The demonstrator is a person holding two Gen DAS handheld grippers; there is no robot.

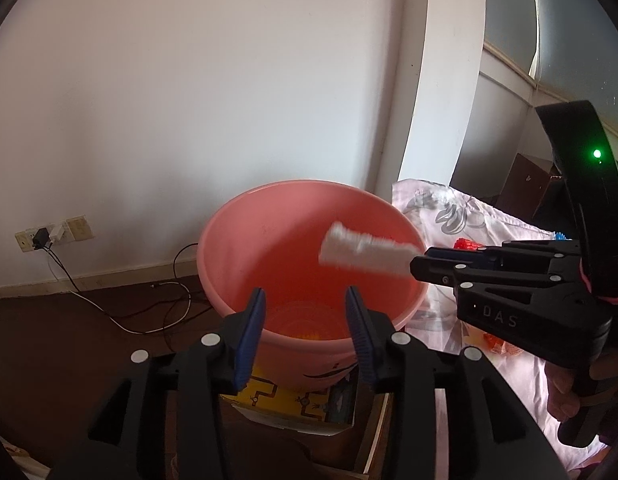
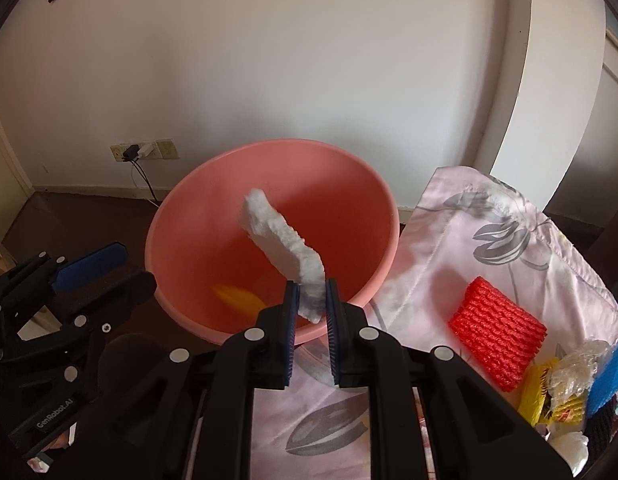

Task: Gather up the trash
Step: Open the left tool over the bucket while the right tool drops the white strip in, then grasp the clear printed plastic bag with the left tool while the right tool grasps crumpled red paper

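Observation:
A pink plastic bucket (image 1: pixel 269 248) stands beside a cloth-covered table; it also shows in the right wrist view (image 2: pixel 213 200). My right gripper (image 2: pixel 312 312) is shut on a white foam strip (image 2: pixel 281 244) and holds it over the bucket's mouth; the strip shows blurred in the left wrist view (image 1: pixel 365 250). My left gripper (image 1: pixel 305 328) is open and empty, just in front of the bucket's near rim. Something yellow (image 2: pixel 239 298) lies in the bucket's bottom.
A floral pink cloth (image 2: pixel 469 240) covers the table at right, with a red foam net (image 2: pixel 497 330), yellow and blue wrappers (image 2: pixel 569 384) and clear plastic. A yellow printed box (image 1: pixel 301 404) sits under the bucket. Wall sockets and cables (image 1: pixel 53 236) lie on the dark floor.

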